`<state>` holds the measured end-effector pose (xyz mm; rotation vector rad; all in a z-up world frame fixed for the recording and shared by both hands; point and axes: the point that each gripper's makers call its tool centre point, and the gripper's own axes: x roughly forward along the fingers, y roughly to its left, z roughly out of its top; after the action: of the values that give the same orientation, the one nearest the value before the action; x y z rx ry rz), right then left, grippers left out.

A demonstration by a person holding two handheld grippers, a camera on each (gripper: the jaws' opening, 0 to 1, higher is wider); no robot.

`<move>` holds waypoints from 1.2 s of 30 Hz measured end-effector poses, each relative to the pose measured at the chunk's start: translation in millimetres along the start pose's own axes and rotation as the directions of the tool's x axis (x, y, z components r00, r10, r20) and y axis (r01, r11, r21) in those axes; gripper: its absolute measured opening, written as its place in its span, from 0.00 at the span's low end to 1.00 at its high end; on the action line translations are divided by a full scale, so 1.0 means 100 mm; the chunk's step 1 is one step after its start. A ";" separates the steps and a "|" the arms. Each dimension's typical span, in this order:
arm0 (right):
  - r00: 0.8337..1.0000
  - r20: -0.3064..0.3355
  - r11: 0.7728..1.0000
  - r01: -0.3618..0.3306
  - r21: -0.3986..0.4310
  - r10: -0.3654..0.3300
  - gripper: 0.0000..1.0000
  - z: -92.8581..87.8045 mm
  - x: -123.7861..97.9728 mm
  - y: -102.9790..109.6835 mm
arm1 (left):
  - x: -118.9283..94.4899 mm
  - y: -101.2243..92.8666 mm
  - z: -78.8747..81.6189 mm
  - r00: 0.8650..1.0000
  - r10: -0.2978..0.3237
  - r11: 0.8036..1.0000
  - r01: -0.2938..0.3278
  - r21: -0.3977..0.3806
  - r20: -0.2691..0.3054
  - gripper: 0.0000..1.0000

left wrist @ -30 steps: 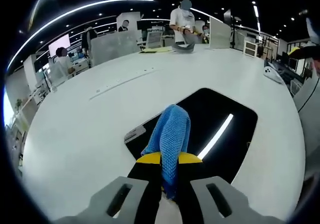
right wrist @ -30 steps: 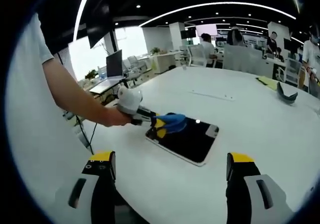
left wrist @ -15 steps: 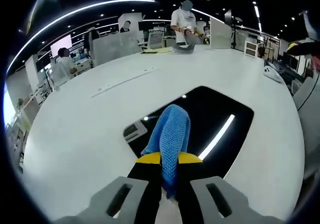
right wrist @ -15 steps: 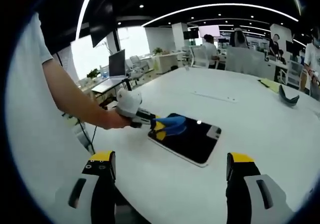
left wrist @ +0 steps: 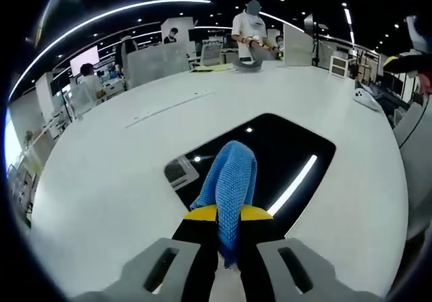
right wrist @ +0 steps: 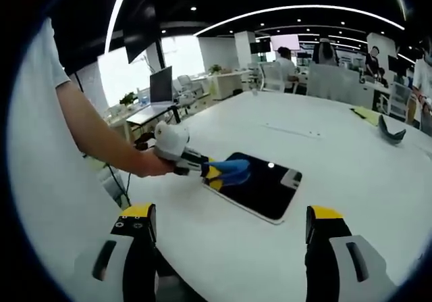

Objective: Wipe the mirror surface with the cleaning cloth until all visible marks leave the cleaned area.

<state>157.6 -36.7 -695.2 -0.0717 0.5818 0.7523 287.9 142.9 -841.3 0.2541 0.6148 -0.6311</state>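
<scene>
**Blue cloth pressed to the near end of the mirror**

The left gripper [left wrist: 228, 215] is clamped on a blue cleaning cloth [left wrist: 229, 180], its 2 yellow-tipped jaws drawn together with the fabric bunched between them and rising past the tips. The cloth rests on the near edge of the mirror [left wrist: 283, 150], a dark rounded rectangle lying flat on the white counter [left wrist: 101, 173]. The glass reflects a bright ceiling strip and a couple of small lights. A pale tab sits at the mirror's left corner.

In the right gripper view, the same left gripper [right wrist: 214, 172] comes in from the left, held in a person's hand [right wrist: 150, 165], with the cloth [right wrist: 231, 169] touching the mirror [right wrist: 260, 188] at its near left end. The right gripper [right wrist: 229, 229] hangs above the counter [right wrist: 337, 160] near the mirror, its 2 jaws spread wide with nothing between them.

Far across the counter lie a dark curved object [right wrist: 393, 128] and some yellow paper [right wrist: 366, 113]. People stand and sit at desks in the background.
</scene>
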 end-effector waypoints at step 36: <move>0.999 0.004 0.998 -0.035 -0.044 0.035 0.92 0.01 0.03 0.00 | -0.25 -0.16 -0.20 1.000 0.029 0.999 -0.029 -0.024 -0.003 0.06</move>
<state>159.9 -34.1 -695.7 -0.1005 0.5628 0.7995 252.3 150.1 -842.6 0.2409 0.6201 -0.5948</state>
